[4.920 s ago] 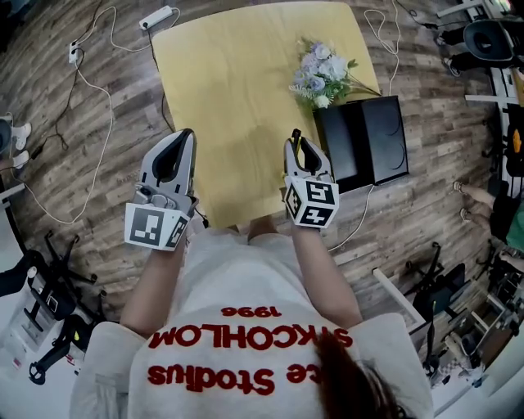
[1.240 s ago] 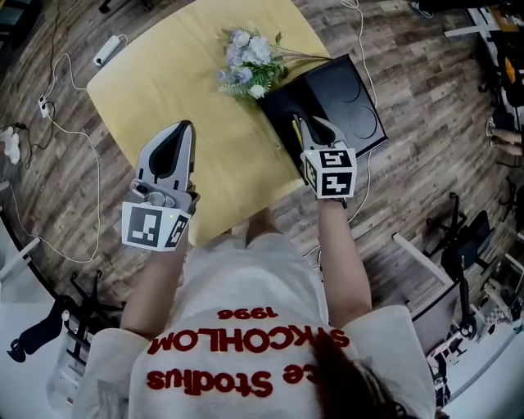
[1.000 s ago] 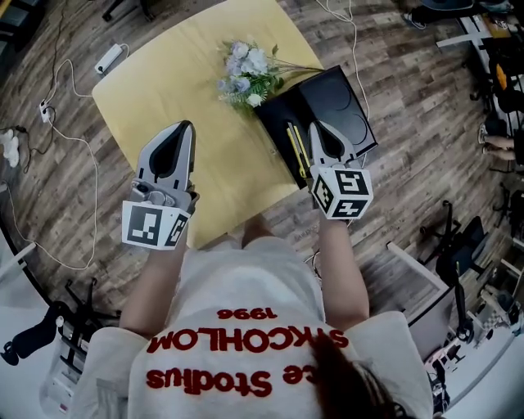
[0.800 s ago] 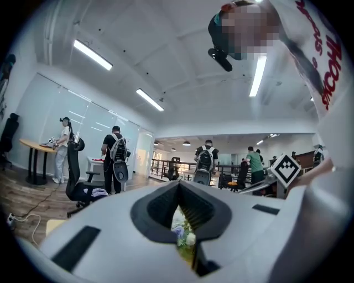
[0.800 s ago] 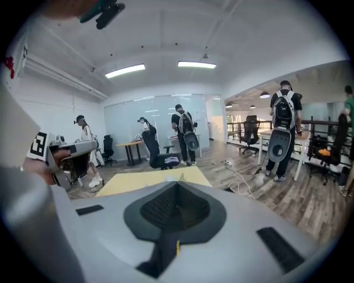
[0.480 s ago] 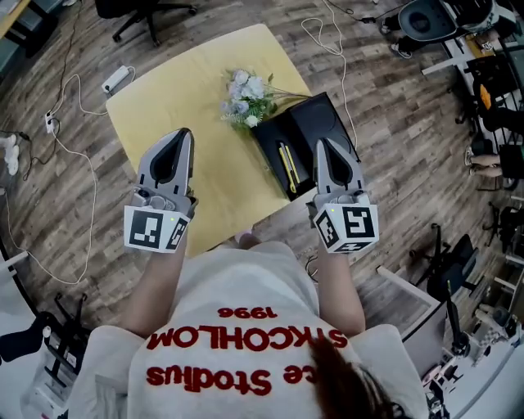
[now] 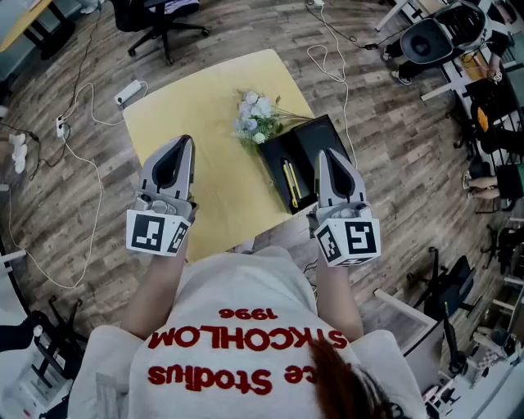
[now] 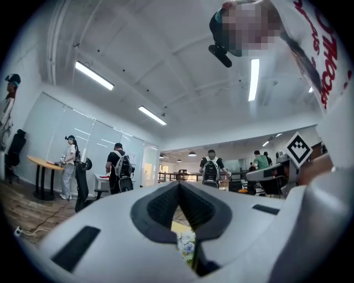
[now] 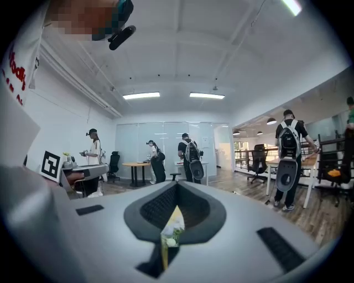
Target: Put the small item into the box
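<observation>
A black box (image 7: 277, 159) lies open at the yellow table's (image 7: 217, 106) right edge. A slim yellow item (image 7: 289, 182) rests inside its left half. My right gripper (image 7: 322, 152) hovers over the box's right half, just right of the item, shut and holding nothing. My left gripper (image 7: 184, 141) hangs over the table's near left part, also shut and empty. In the left gripper view the jaws (image 8: 178, 185) meet at the tip; the right gripper view shows its jaws (image 9: 176, 185) closed the same way.
A bunch of pale flowers (image 7: 258, 119) lies on the table just behind the box. Cables and a power strip (image 7: 131, 92) run over the wooden floor. Office chairs (image 7: 160, 15) stand beyond the table. Several people (image 9: 191, 157) stand far off in the room.
My right gripper has drawn back from the box toward the person, leaving the yellow item lying inside. The head camera's aim shifted. The left gripper kept its place.
</observation>
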The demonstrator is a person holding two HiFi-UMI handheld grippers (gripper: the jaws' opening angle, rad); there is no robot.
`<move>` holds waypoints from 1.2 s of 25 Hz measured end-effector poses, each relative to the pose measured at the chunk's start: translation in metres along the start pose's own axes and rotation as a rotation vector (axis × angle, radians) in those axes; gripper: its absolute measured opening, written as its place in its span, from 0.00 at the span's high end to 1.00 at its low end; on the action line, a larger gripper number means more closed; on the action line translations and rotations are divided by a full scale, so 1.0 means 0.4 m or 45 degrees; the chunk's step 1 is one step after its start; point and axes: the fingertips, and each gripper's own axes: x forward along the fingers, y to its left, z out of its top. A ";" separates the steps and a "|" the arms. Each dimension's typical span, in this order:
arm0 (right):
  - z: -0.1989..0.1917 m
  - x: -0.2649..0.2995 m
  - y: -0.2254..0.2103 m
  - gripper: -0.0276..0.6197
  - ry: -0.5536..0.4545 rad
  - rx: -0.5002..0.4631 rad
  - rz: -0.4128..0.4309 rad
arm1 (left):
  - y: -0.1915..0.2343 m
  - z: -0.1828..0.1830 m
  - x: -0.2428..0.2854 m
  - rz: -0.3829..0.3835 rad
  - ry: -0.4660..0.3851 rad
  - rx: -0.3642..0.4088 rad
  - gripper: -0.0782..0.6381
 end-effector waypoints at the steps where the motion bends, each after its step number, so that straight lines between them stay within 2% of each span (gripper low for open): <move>1: 0.014 0.004 0.010 0.95 -0.013 0.002 0.025 | 0.005 0.007 -0.007 0.017 -0.004 0.006 0.88; 6: 0.060 0.044 0.087 0.95 -0.059 -0.030 0.166 | 0.051 0.030 -0.068 0.122 -0.014 0.043 0.88; 14: 0.077 0.122 0.229 0.95 -0.079 -0.065 0.367 | 0.179 0.061 -0.205 0.334 -0.001 0.125 0.88; 18: 0.086 0.143 0.292 0.95 -0.089 -0.073 0.455 | 0.210 0.070 -0.267 0.418 0.005 0.147 0.88; 24: 0.100 0.163 0.347 0.95 -0.125 -0.082 0.528 | 0.224 0.094 -0.304 0.477 -0.027 0.153 0.88; 30: 0.109 0.166 0.371 0.95 -0.143 -0.101 0.538 | 0.233 0.122 -0.320 0.490 -0.067 0.168 0.88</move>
